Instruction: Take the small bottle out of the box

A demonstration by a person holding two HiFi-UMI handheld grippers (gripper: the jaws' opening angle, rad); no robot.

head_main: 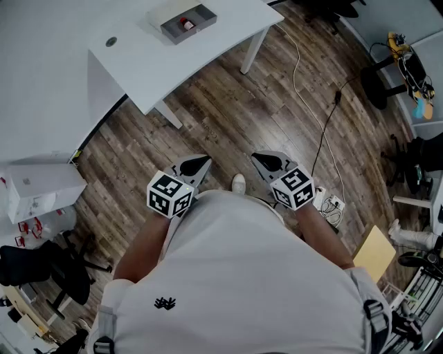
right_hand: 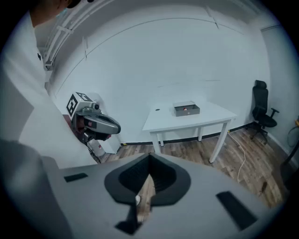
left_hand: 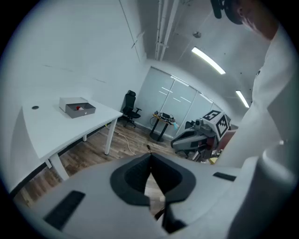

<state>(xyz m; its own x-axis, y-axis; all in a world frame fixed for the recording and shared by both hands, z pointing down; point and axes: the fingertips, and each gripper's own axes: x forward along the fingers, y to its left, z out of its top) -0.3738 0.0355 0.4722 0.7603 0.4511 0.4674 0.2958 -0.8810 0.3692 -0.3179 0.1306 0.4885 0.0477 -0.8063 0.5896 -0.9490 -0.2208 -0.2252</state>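
Observation:
A grey open box (head_main: 201,15) stands near the far edge of the white table (head_main: 173,66), with a small red-topped bottle (head_main: 185,23) inside it. I see the box (left_hand: 74,110) and bottle (left_hand: 80,108) far off in the left gripper view, and the box (right_hand: 186,110) again in the right gripper view. My left gripper (head_main: 201,163) and right gripper (head_main: 263,160) hang close to the person's body over the wooden floor, well short of the table. Both have their jaws closed with nothing between them (left_hand: 150,158) (right_hand: 149,161).
A white cable (head_main: 311,104) runs across the floor to a power strip (head_main: 333,205) on the right. A white cabinet (head_main: 41,187) and a black office chair (head_main: 48,269) stand at the left. More chairs and a desk (head_main: 408,76) fill the right side.

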